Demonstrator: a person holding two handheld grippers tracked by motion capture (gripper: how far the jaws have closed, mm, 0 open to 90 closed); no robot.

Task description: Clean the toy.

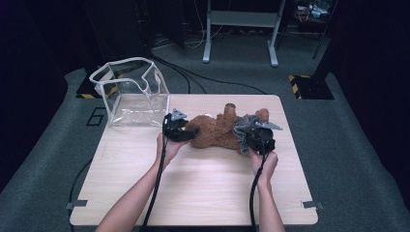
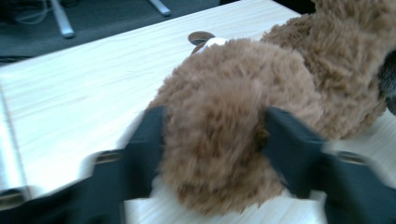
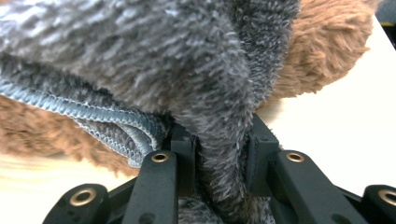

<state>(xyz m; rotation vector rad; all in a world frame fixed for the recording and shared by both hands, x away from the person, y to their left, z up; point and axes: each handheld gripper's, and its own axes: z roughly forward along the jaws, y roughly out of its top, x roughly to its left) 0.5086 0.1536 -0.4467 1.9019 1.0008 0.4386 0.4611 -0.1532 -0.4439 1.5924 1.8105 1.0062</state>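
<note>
A brown plush teddy bear (image 1: 217, 130) with thick shaggy fur lies on its side across the far middle of the light wooden tabletop (image 1: 203, 188), wearing a grey fuzzy garment (image 1: 244, 129) with a ribbed hem at its right end. In the left gripper view, a rounded furry limb of the bear sits squarely between the two black jaws, which press into it from both sides. In the right gripper view, a fold of the grey garment (image 3: 219, 140) is pinched between nearly closed jaws, with brown fur behind it. The left gripper (image 1: 175, 129) meets the bear's left end and the right gripper (image 1: 258, 140) its right end. Both forearms reach forward from the near edge, the left hand (image 1: 168, 149) and right hand (image 1: 265, 163) low over the tabletop. A clear plastic bag (image 1: 131, 94) stands open at the far left corner, apart from the bear
</note>
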